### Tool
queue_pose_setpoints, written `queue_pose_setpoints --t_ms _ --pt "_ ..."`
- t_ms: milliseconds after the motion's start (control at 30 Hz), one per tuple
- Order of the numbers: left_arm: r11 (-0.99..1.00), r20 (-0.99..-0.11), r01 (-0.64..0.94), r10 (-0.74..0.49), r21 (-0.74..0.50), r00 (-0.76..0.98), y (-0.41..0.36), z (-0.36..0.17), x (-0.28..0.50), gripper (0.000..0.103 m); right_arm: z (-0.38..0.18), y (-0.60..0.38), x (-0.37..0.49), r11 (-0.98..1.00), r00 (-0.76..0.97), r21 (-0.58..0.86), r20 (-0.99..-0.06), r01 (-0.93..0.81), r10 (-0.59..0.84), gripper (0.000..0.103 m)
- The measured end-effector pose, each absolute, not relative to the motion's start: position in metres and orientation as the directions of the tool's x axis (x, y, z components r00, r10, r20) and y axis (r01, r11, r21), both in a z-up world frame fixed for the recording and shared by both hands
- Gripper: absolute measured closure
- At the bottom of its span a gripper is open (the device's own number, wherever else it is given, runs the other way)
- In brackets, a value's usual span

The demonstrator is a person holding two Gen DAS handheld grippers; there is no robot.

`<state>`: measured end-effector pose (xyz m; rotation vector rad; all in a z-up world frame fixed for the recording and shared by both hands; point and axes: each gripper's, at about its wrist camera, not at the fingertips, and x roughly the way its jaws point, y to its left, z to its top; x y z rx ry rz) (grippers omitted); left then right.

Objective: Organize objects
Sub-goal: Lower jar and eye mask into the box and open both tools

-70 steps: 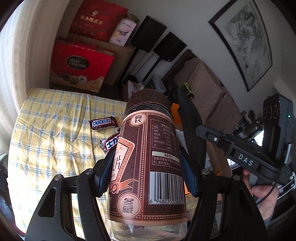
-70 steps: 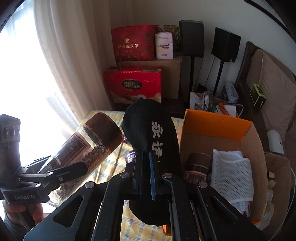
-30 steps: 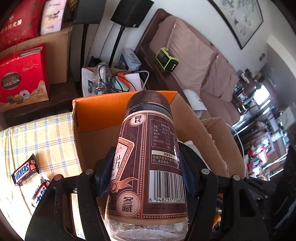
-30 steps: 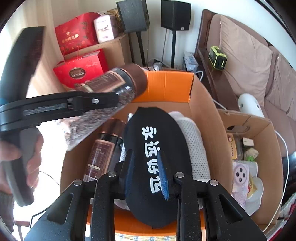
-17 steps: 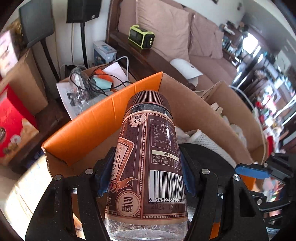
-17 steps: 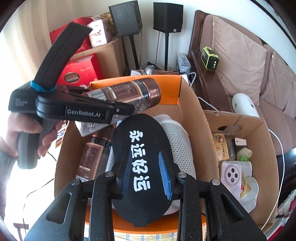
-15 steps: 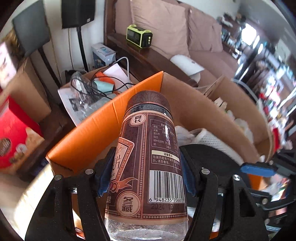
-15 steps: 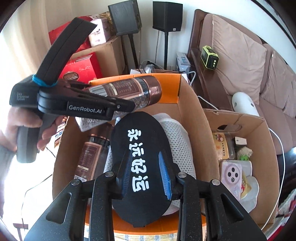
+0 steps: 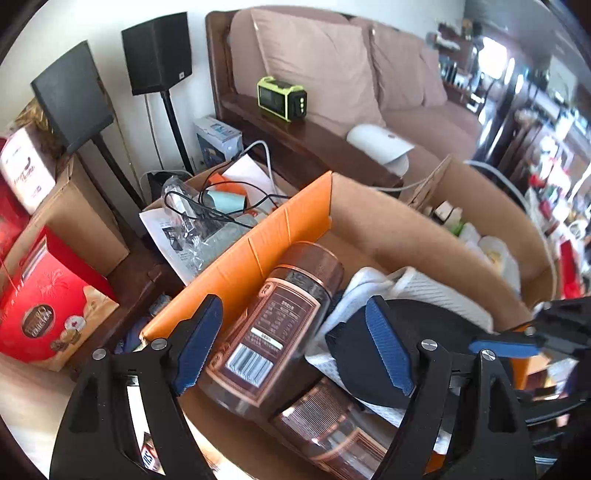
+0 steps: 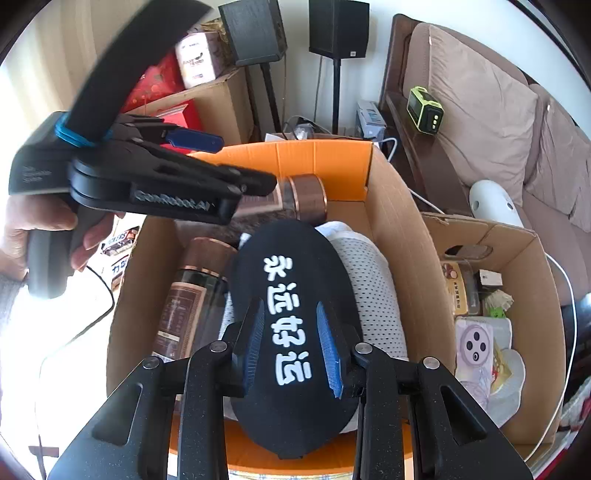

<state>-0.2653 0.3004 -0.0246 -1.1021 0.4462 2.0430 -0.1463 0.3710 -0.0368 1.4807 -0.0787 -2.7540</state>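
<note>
A brown jar with a copper lid (image 9: 273, 325) lies on its side in the cardboard box, against the orange flap (image 9: 258, 251). My left gripper (image 9: 291, 306) hovers over it with jaws opening, and the blue pads (image 9: 195, 347) stand clear of the jar. From the right wrist, the left gripper (image 10: 249, 162) hangs over the box's far left corner, above the jar (image 10: 299, 199). A second jar (image 10: 195, 288) lies nearer. My right gripper (image 10: 290, 310) is shut on a black fabric piece with white characters (image 10: 288, 251), resting on a white mesh item (image 10: 373, 295).
A second open cardboard box (image 10: 517, 236) with small items stands right of the first. Candy bars (image 10: 118, 240) lie left of the box by the person's hand (image 10: 37, 225). Behind are speakers on stands (image 10: 338, 29), red gift boxes (image 9: 44, 306) and a sofa (image 9: 325, 66).
The left gripper has rolled, opened and let go of the jar, which dropped into the box by the orange flap. The right gripper stays on the black piece.
</note>
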Motion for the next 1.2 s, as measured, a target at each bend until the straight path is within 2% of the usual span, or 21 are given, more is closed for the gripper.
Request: queue_pose_setpoints --t_ms 100,200,367,467,533,700,800,1000,1133,1200 --pt "-0.675 -0.797 -0.726 0.509 -0.133 -0.327 0.279 -0.013 -0.261 0.025 -0.034 0.366 -0.147 -0.998 -0.560 0.055 -0.828 -0.010 -0.040 0.073" --pt "-0.697 -0.773 -0.692 0.540 -0.189 -0.333 0.260 -0.007 -0.257 0.020 -0.030 0.362 -0.148 -0.998 -0.569 0.059 -0.821 -0.007 -0.044 0.070" --pt "-0.734 -0.744 -0.613 0.576 -0.291 -0.337 0.227 -0.003 -0.242 0.019 -0.025 0.354 -0.148 -0.998 -0.585 0.061 -0.810 -0.003 -0.048 0.056" --pt "-0.752 -0.724 -0.569 0.590 -0.331 -0.357 0.206 -0.003 -0.235 0.015 -0.024 0.351 -0.148 -0.998 -0.588 0.063 -0.808 -0.004 -0.049 0.046" --pt "-0.769 -0.716 -0.539 0.586 -0.344 -0.379 0.194 -0.005 -0.231 0.008 -0.024 0.350 -0.148 -0.998 -0.590 0.061 -0.806 -0.007 -0.046 0.042" --pt "-0.790 -0.725 -0.484 0.577 -0.377 -0.377 0.166 -0.014 -0.224 0.006 -0.023 0.347 -0.146 -0.997 -0.600 0.072 -0.798 -0.019 -0.046 0.034" --pt "-0.805 -0.731 -0.443 0.567 -0.395 -0.379 0.149 -0.019 -0.217 0.000 -0.020 0.348 -0.144 -0.996 -0.617 0.086 -0.785 -0.027 -0.051 0.026" --pt "-0.833 -0.748 -0.418 0.527 -0.361 -0.404 0.129 -0.025 -0.197 0.000 -0.018 0.344 -0.144 -0.993 -0.621 0.113 -0.781 -0.033 -0.069 0.015" --pt "-0.846 -0.754 -0.418 0.504 -0.331 -0.421 0.123 -0.025 -0.184 0.000 -0.017 0.335 -0.142 -0.994 -0.626 0.104 -0.777 -0.025 -0.066 0.000" --pt "-0.850 -0.755 -0.420 0.494 -0.317 -0.431 0.120 -0.023 -0.177 0.000 -0.016 0.331 -0.141 -0.994 -0.627 0.109 -0.775 -0.022 -0.071 0.001"
